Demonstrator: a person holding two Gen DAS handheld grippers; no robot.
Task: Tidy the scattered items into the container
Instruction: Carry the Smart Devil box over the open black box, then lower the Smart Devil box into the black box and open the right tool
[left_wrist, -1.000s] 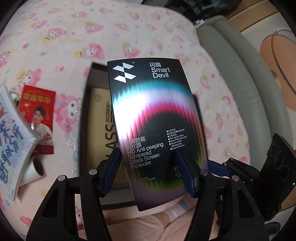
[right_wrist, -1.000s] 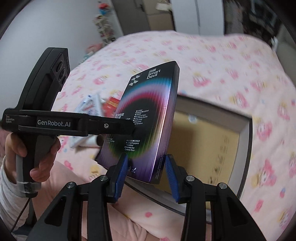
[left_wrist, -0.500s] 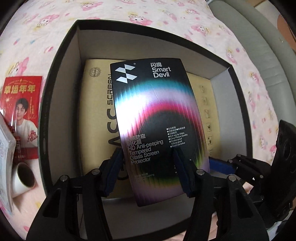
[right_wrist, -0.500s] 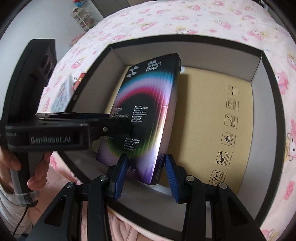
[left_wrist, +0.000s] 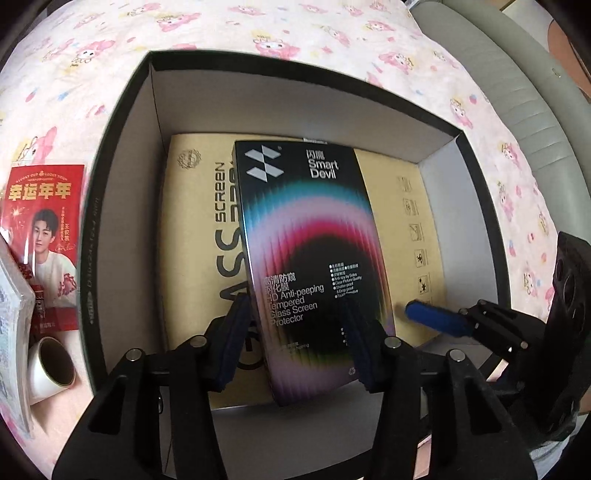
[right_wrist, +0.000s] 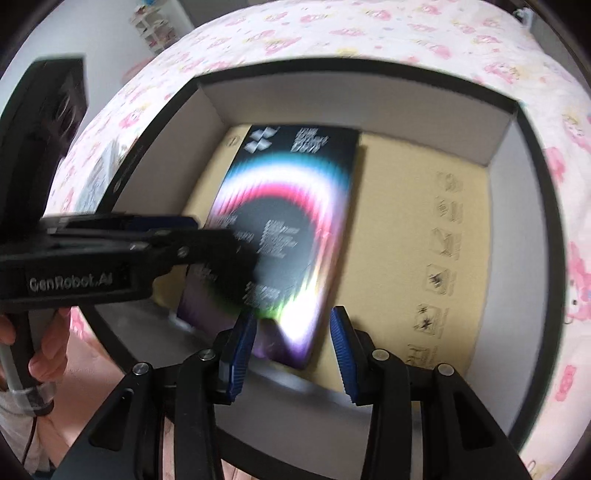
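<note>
A black Smart Devil screen-protector box (left_wrist: 306, 258) with rainbow arcs lies inside the open black container (left_wrist: 122, 155), on top of a tan carton (left_wrist: 199, 206). My left gripper (left_wrist: 295, 343) is shut on the Smart Devil box's near end, its blue pads against both long edges. In the right wrist view the same box (right_wrist: 288, 236) is blurred. My right gripper (right_wrist: 291, 350) is open, its blue pads apart on either side of the box's near corner. The container's rim (right_wrist: 535, 155) surrounds both.
Outside the container on the left lie a red card with a man's portrait (left_wrist: 44, 221), a white tape roll (left_wrist: 51, 369) and a printed packet (left_wrist: 11, 332), all on the pink cartoon bedsheet (left_wrist: 258, 33). A grey cushioned edge (left_wrist: 517, 92) runs at the right.
Both grippers carried the Smart Devil box from above the bed down into the container, laying it on the tan carton. The right gripper's pads have opened off the box.
</note>
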